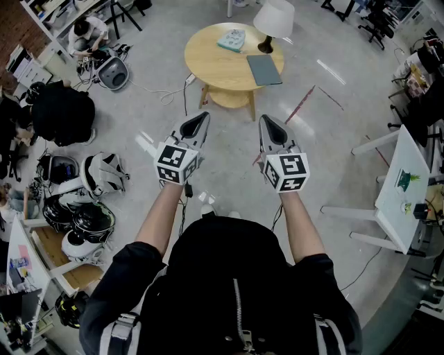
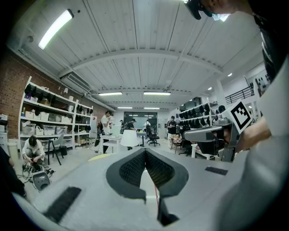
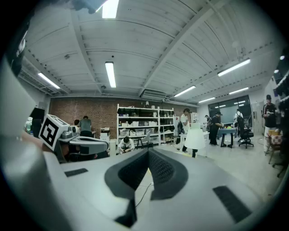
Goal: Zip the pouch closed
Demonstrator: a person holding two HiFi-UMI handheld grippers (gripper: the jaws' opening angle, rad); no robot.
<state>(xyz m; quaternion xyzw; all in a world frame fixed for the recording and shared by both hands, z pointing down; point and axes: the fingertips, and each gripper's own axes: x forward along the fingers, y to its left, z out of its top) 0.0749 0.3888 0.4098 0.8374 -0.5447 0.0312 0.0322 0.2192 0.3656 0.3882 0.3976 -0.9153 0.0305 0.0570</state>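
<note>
L gripper (image 1: 200,118), R gripper (image 1: 268,120) both closed, empty; round table (image 1: 215,66) w/ lamp (image 1: 274,17) ahead.

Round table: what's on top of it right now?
On the round table: a pale teal item, a flat grey item and a white-shaded lamp. The shade hides the tabletop behind it.

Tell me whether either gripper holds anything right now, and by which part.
Nothing is held. The left gripper and the right gripper are both shut with nothing between the jaws, out over the floor, short of the round table.
</note>
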